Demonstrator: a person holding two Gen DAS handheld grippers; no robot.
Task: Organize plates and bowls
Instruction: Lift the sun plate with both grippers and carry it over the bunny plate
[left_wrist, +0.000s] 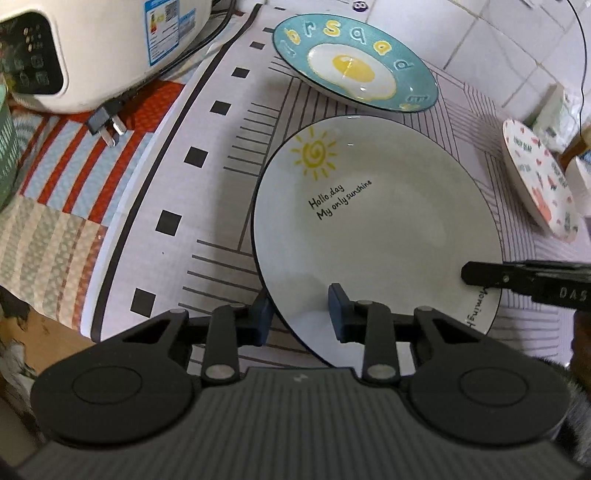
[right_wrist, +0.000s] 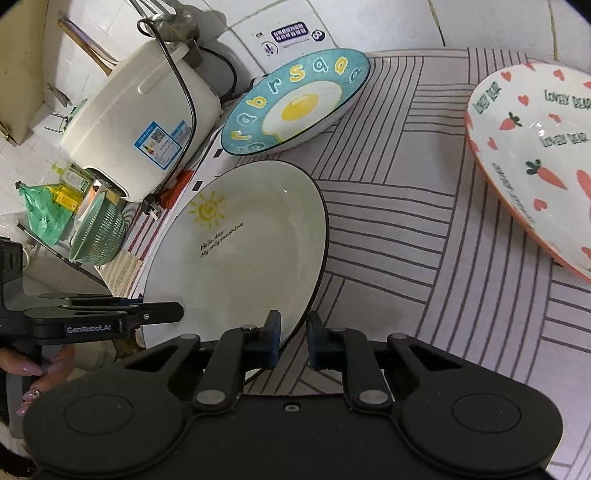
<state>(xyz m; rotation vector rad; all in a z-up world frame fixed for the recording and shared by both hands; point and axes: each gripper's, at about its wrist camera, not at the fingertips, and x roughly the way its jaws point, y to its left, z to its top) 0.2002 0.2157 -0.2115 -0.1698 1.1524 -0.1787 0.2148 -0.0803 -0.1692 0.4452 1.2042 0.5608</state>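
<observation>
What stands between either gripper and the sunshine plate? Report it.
Nothing visible. The left gripper and right gripper each already straddle the near rim of the sunshine plate, one finger inside it, one outside.

From my left wrist camera, the pink-rimmed white plate with carrots (left_wrist: 541, 181) is seen edge-on near the mat's right edge, its print too small to read. The white rice cooker (left_wrist: 110, 48) runs off the top edge. The white sun-print plate (left_wrist: 369, 240) has rim lettering at lower right partly covered by the black right gripper (left_wrist: 524, 282).

From my right wrist camera, the carrot plate (right_wrist: 535, 155) is cut by the right edge. The cooker's blue label (right_wrist: 162, 142) is illegible. A hand (right_wrist: 40, 373) shows only fingertips.
</observation>
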